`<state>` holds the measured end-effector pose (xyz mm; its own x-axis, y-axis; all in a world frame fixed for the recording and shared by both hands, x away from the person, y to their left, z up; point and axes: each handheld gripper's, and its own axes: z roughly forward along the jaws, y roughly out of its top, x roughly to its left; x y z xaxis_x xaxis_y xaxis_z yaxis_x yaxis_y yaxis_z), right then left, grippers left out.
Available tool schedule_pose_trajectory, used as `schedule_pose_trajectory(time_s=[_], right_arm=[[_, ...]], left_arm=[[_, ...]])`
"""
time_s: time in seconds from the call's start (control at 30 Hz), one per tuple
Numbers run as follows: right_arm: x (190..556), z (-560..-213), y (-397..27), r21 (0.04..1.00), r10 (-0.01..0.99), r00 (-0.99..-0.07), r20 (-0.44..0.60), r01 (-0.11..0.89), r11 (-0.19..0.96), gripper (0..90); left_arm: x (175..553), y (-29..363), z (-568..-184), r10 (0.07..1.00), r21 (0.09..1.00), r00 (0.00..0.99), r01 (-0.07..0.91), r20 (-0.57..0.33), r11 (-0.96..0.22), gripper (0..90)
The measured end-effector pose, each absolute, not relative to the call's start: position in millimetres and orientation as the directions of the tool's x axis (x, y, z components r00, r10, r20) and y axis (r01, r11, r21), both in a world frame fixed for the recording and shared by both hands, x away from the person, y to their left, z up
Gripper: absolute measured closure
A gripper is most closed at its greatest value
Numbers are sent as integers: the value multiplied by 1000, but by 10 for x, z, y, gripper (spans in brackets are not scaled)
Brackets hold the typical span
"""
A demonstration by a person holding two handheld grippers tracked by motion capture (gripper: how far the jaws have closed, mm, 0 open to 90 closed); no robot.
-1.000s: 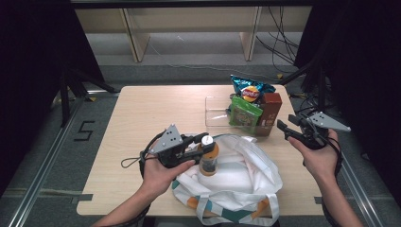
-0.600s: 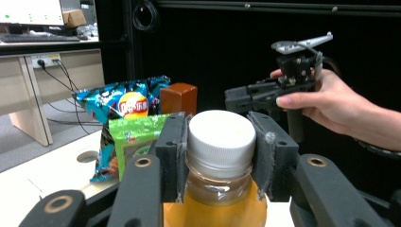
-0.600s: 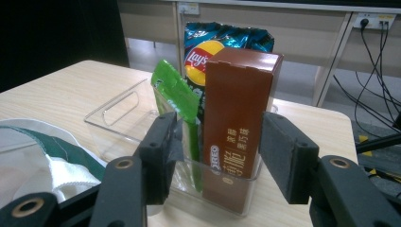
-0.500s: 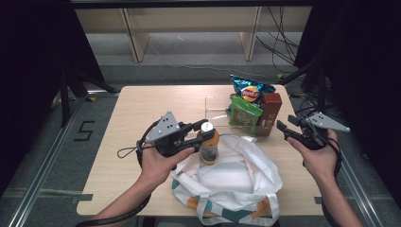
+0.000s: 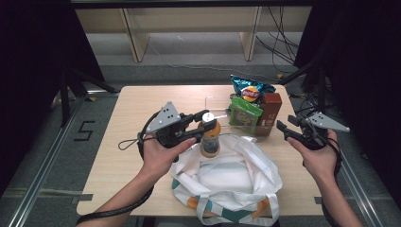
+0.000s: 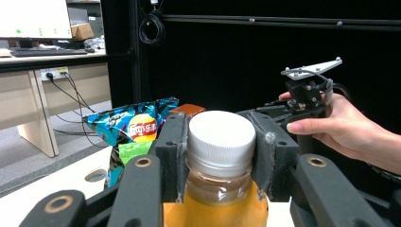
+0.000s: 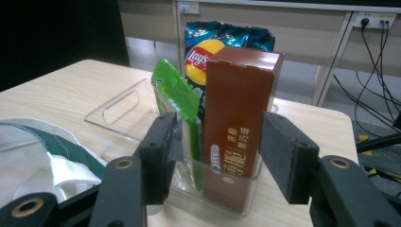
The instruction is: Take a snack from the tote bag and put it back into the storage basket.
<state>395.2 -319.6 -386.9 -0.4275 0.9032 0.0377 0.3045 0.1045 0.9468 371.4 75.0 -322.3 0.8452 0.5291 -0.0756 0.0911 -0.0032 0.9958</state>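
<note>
Nearest the person, a white cloth bag [image 5: 227, 182] with green and orange trim lies slumped on the wooden table [image 5: 118, 161], its mouth gaping upward. Just above the bag's far edge, the left gripper [image 5: 201, 124] holds a bottle [image 5: 210, 137] of orange drink upright. In the left gripper view both black pads [image 6: 172, 151] press on the bottle's neck just under the white cap [image 6: 221, 135], so the jaws stand at a middling width, clamped on the bottle. The bottle hangs over the bag's opening, its base at the cloth; whether it touches cannot be told.

At the right edge of the table the right gripper [image 5: 287, 130] hovers with jaws apart and nothing between the pads. In the right gripper view it points at a brown box [image 7: 239, 118], well short of it.

Farther off stands a clear plastic bin [image 5: 217, 106] holding that brown box, a green packet [image 5: 244, 116] beside it and a blue bag of crisps [image 5: 249, 90] behind both.
</note>
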Motion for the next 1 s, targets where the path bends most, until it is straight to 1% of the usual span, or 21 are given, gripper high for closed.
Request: schedule_pose_trajectory(time_s=[0.17, 0.3, 0.53, 0.6, 0.63, 0.77, 0.9, 0.93, 1.0], right_arm=[[3959, -3878, -3203, 944, 903, -430, 20, 305, 124, 487], [3961, -3881, -3193, 946, 898, -437, 41, 306, 106, 487], [3962, -3886, -3181, 945, 901, -432, 39, 308, 107, 487], [3962, -3886, -3190, 944, 902, -431, 28, 309, 118, 487], [3973, -3888, -3205, 946, 899, -439, 7, 294, 136, 487], [3947, -3892, -3181, 941, 905, -423, 50, 323, 98, 486], [3946, -3906, -3189, 942, 907, -421, 29, 316, 116, 486], [3951, -3916, -3185, 948, 909, -415, 27, 300, 109, 486], [3939, -3907, -3199, 940, 903, -429, 27, 319, 124, 486]], left_arm=[[3759, 741, -3177, 529, 996, 845, 87, -77, 6, 592], [3781, 744, -3130, 534, 997, 842, 77, -69, 7, 592], [3847, 746, -3067, 539, 998, 840, 65, -60, 9, 592], [3866, 742, -3055, 538, 998, 840, 68, -62, 9, 592], [3876, 740, -3048, 538, 998, 841, 64, -59, 10, 592], [3919, 737, -3019, 542, 998, 839, 57, -54, 11, 592], [3963, 733, -3001, 542, 998, 839, 54, -54, 15, 592], [3972, 732, -2999, 543, 998, 838, 54, -54, 16, 592], [3993, 729, -2996, 541, 999, 839, 49, -48, 11, 592]])
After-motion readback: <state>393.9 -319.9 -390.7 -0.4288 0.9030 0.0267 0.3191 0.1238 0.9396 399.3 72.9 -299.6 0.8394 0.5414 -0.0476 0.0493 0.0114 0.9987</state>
